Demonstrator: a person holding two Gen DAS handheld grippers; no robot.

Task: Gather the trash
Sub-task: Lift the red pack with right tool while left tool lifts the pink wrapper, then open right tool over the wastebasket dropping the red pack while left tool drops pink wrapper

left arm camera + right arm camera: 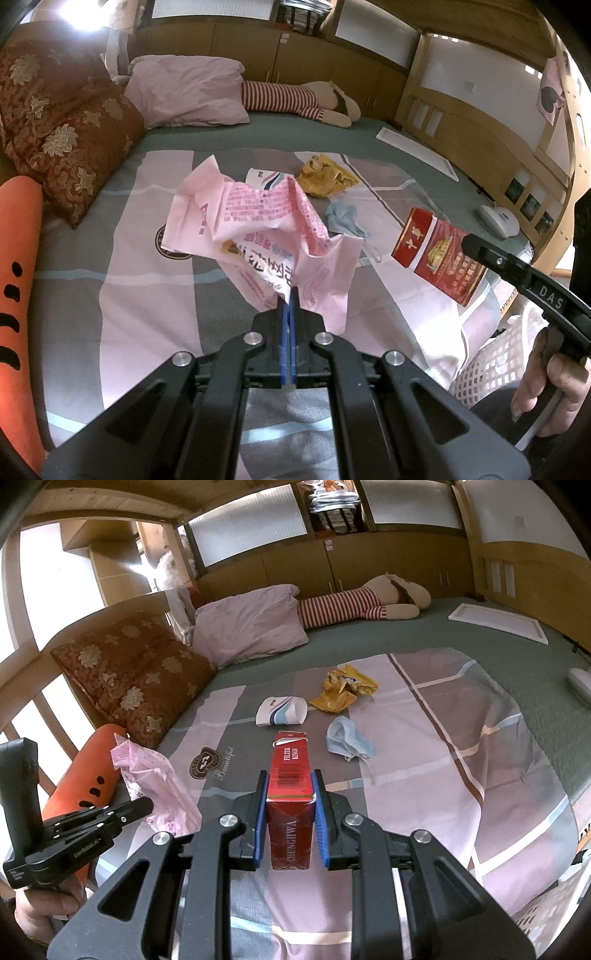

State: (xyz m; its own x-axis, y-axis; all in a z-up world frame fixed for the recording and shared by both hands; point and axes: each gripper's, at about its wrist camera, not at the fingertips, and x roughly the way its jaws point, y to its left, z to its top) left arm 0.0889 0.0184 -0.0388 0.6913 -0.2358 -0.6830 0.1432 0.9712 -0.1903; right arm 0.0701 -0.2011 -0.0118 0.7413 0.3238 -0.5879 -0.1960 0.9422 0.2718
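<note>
With the left gripper (287, 295) clamped on a crumpled pink wrapper (258, 229) and the right gripper (290, 797) pinching a red Chunghwa cigarette pack (290, 812), both pickups look done; next comes carrying them right to the white mesh basket (495, 365).

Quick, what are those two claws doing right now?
Left gripper: shut on pink wrapper.
Right gripper: shut on red pack.

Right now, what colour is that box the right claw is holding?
Red, with white lettering; the cigarette box shows best in the right wrist view.
</note>
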